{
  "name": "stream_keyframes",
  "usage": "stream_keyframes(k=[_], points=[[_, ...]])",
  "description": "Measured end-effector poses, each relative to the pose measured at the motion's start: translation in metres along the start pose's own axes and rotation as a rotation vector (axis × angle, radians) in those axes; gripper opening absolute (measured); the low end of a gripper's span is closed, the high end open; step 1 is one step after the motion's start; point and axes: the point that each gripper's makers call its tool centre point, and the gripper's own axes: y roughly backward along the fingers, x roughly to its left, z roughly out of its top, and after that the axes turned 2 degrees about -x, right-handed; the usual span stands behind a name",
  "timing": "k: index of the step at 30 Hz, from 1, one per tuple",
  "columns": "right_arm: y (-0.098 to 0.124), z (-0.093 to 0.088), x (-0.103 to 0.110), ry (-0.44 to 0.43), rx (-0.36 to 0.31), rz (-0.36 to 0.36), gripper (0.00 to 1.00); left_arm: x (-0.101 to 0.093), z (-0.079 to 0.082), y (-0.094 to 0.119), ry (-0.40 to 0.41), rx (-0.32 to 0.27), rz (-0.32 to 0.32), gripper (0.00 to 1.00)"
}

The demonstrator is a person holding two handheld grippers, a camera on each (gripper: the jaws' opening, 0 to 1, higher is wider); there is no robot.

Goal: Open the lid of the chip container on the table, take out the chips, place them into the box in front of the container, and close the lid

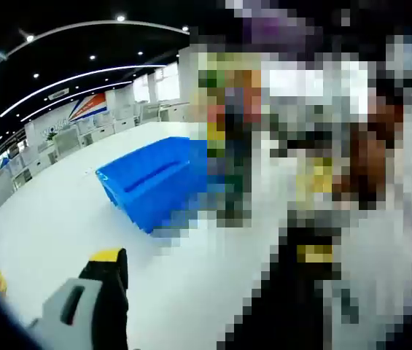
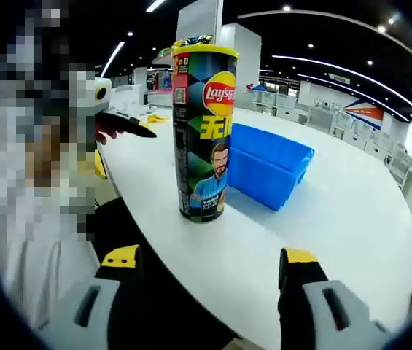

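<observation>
Left gripper view: a blue box [image 1: 151, 182] sits mid-tabletop on the white table [image 1: 60, 219]. Of the left gripper [image 1: 107, 292], 1 jaw shows, so I cannot tell its spread.

Right gripper view: the tall chip can [image 2: 203, 131], yellow lid on, stands upright near the table's edge, just beside the box. The right gripper [image 2: 209, 273] has its 2 jaws apart, empty.

One chip container [image 2: 203, 131], lid on, and one blue box [image 2: 266, 173] stand on one white desk [image 2: 351, 219]; nothing else countable is clear.
</observation>
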Motion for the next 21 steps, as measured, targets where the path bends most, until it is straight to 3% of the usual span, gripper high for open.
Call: stream_keyframes(k=[21], points=[[0.0027,-0.0012,-0.0077,-0.017,0.003,-0.024,0.73,-0.0022,-0.0028,-0.0023,-0.006,0.011,-0.016,0.94]])
